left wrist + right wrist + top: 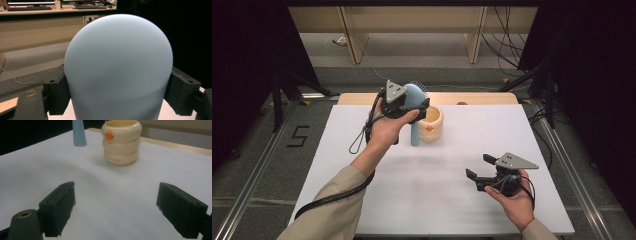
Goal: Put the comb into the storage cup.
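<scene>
A light blue brush (415, 131) stands upright with its handle pointing down beside the cup. My left gripper (419, 107) is shut on its rounded head, whose dark bristles face the far side. In the left gripper view the brush head (117, 65) sits between both pads (56, 96) of the left gripper (117, 92). A cream ribbed cup (432, 125) with an orange mark stands just right of the handle. In the right gripper view the cup (121, 142) and the handle end (78, 135) lie ahead. My right gripper (479, 167) (116, 207) hovers open at the front right, with nothing between its fingers.
A white sheet (437, 170) covers the table, with a wooden edge (482, 98) showing at the back. Wooden furniture and cables stand beyond it. Dark curtains hang on both sides. A cable trails from the left gripper along the forearm.
</scene>
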A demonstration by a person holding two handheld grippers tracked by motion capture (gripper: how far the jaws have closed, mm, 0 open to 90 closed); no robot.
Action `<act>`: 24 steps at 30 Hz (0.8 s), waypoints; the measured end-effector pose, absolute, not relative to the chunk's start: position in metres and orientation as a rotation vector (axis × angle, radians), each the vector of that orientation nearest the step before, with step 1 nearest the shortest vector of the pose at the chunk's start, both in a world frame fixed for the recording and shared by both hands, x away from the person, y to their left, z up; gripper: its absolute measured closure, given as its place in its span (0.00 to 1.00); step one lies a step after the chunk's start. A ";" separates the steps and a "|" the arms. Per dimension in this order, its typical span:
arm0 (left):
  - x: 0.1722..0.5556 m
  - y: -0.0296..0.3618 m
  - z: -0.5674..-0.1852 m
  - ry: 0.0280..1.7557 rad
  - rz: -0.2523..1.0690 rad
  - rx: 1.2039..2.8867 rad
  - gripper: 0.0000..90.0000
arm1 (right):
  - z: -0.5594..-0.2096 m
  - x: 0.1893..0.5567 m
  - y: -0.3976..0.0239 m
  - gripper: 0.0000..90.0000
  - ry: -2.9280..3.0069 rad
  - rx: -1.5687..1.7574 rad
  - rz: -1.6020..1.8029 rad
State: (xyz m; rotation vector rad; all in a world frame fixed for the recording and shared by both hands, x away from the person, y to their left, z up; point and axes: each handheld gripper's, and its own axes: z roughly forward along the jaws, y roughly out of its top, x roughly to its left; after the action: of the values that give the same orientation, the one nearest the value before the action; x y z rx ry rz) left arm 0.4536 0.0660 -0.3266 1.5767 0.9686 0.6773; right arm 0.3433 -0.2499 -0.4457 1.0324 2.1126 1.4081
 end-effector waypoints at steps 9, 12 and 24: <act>0.457 0.066 -0.324 0.974 0.686 1.570 0.21 | -0.446 0.343 -0.254 0.18 2.108 1.046 1.401; 0.458 0.066 -0.322 0.967 0.694 1.571 0.21 | -0.446 0.342 -0.255 0.18 2.107 1.050 1.402; 0.462 0.064 -0.317 0.960 0.710 1.568 0.21 | -0.448 0.343 -0.256 0.18 2.101 1.059 1.409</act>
State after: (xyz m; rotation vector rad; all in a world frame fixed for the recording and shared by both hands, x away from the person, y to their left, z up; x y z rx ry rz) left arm 0.4617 0.0639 -0.3173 1.5680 0.9597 0.7095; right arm 0.3426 -0.2564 -0.4476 1.0585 2.1014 1.4093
